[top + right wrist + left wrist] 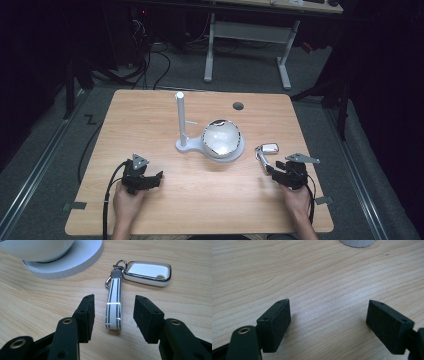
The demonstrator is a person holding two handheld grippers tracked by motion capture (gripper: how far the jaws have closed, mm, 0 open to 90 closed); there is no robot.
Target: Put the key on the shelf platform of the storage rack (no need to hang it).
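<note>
White-and-chrome car key fob with striped white strap lying flat on light wooden surface, right of white stand. Left gripper wide open, empty. Right gripper half open, straddling strap, pads apart from it.

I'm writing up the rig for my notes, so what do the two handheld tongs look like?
Both tongs, left and right, are black, each ending in two flat rectangular pads with small screw holes. Brass-ringed holes mark the jaw arms. A grey three-cornered plate sits on top of each, and a black cable trails back. The forearms show no sleeves.
</note>
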